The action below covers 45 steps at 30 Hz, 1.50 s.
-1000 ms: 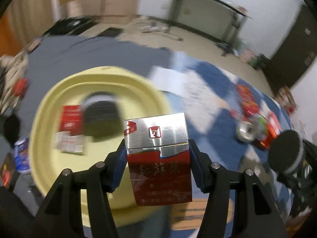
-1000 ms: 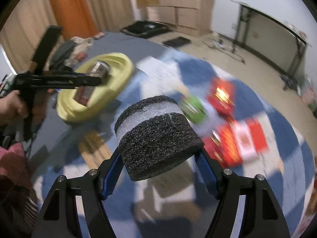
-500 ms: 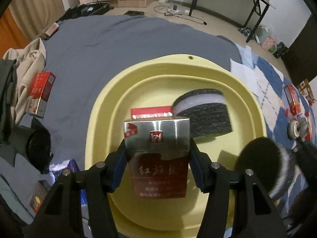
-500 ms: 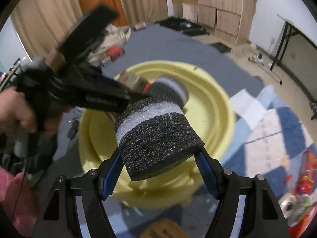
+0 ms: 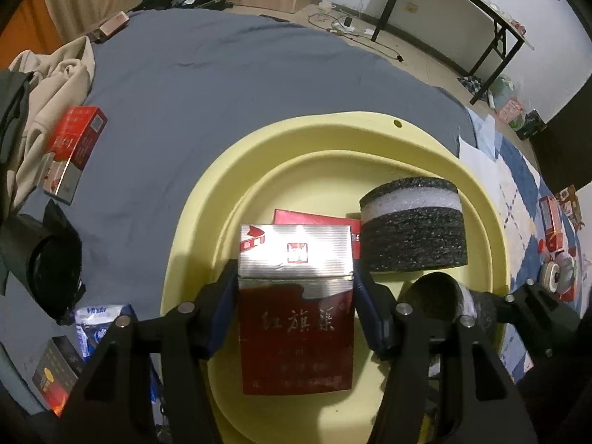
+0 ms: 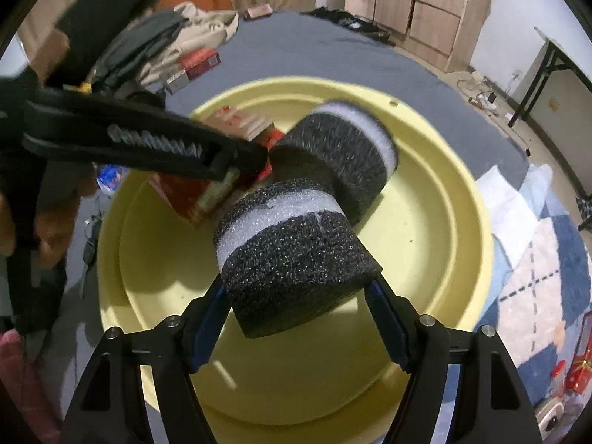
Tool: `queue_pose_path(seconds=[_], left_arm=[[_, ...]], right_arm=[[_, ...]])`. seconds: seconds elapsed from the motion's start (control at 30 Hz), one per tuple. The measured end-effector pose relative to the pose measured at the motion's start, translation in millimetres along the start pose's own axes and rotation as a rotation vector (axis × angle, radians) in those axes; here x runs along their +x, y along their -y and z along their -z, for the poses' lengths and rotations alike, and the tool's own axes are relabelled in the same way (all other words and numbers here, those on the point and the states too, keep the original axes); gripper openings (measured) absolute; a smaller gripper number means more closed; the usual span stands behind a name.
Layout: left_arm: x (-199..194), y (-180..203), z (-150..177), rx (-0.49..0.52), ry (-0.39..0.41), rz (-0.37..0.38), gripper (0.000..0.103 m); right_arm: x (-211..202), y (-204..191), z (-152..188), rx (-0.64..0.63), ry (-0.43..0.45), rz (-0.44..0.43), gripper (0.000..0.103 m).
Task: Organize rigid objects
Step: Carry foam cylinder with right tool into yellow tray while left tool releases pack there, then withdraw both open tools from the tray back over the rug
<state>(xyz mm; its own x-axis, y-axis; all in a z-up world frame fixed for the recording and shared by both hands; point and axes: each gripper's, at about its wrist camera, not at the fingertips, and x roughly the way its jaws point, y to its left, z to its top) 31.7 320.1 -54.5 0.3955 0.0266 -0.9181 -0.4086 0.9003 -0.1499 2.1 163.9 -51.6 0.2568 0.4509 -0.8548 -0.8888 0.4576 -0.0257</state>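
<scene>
We are at the drop-off step of tidying: both carried items hang over the yellow basin (image 5: 333, 137), which sits on the grey-blue bed cover (image 5: 222, 74). Our left gripper (image 5: 296, 314) has the red and silver cigarette pack (image 5: 294, 296) between its blue pads; its jaws have just been opening, and a thin gap seems to show beside the pack, so we judge the release is under way. Our right gripper (image 6: 299, 318) holds a black foam roll with a white band (image 6: 292, 255), jaws set wide around it, tilted down over the basin floor. Already inside lie a second foam roll (image 5: 414, 225) and a flat red pack (image 5: 314, 218). Next we need to let the cigarette pack fall clear beside those, then loosen the right grip over bare basin floor, keeping the two grippers from knocking together.
</scene>
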Motion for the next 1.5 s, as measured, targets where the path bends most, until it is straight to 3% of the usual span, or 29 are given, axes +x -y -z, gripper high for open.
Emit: queue_pose_path(seconds=[0.1, 0.13, 0.17, 0.27, 0.43, 0.6, 0.7, 0.83, 0.97, 1.03, 1.1, 1.33, 1.5], left_arm=[[-8.6, 3.7, 1.8, 0.0, 0.023, 0.024, 0.086], [-16.0, 5.3, 1.7, -0.001, 0.048, 0.027, 0.092], [-20.4, 5.7, 1.1, -0.003, 0.062, 0.033, 0.094], [-42.2, 7.6, -5.1, -0.019, 0.127, 0.05, 0.102], [-74.2, 40.5, -14.4, 0.033, 0.201, 0.089, 0.103], [-92.4, 120.1, -5.5, 0.146, 0.205, 0.198, 0.103], [-90.7, 175.8, 12.0, 0.227, 0.171, 0.258, 0.103], [-71.4, 252.7, 51.5, 0.326, 0.058, 0.335, 0.103], [-56.1, 310.4, 79.6, 0.485, -0.006, 0.281, 0.103], [-54.6, 319.4, 87.2, 0.463, -0.011, 0.285, 0.103], [-54.0, 322.5, 91.3, 0.415, -0.003, 0.293, 0.103], [-39.2, 333.7, 90.7, 0.305, 0.001, 0.337, 0.103], [-33.1, 336.5, 93.0, 0.317, 0.003, 0.332, 0.103]], right_arm=[[7.9, -1.9, -0.5, -0.008, -0.011, -0.002, 0.077], [9.0, -2.3, -0.4, -0.004, -0.012, -0.018, 0.084], [8.7, -2.4, 0.0, -0.001, -0.011, -0.029, 0.092], [-3.9, -2.5, 7.1, -0.007, 0.022, -0.066, 0.096], [-54.0, 6.4, 27.2, -0.02, 0.072, -0.079, 0.1], [-146.6, 57.0, 72.0, 0.051, 0.159, -0.077, 0.103], [-194.0, 93.4, 117.7, 0.09, 0.14, 0.005, 0.103], [-247.3, 146.6, 189.9, 0.137, 0.101, 0.185, 0.103], [-269.2, 188.3, 239.2, 0.258, 0.172, 0.318, 0.103], [-262.6, 208.1, 255.6, 0.379, 0.143, 0.278, 0.103], [-260.2, 215.2, 259.5, 0.406, 0.137, 0.267, 0.103], [-268.1, 221.8, 268.5, 0.351, 0.157, 0.196, 0.103], [-267.5, 229.2, 280.1, 0.328, 0.135, 0.168, 0.103]])
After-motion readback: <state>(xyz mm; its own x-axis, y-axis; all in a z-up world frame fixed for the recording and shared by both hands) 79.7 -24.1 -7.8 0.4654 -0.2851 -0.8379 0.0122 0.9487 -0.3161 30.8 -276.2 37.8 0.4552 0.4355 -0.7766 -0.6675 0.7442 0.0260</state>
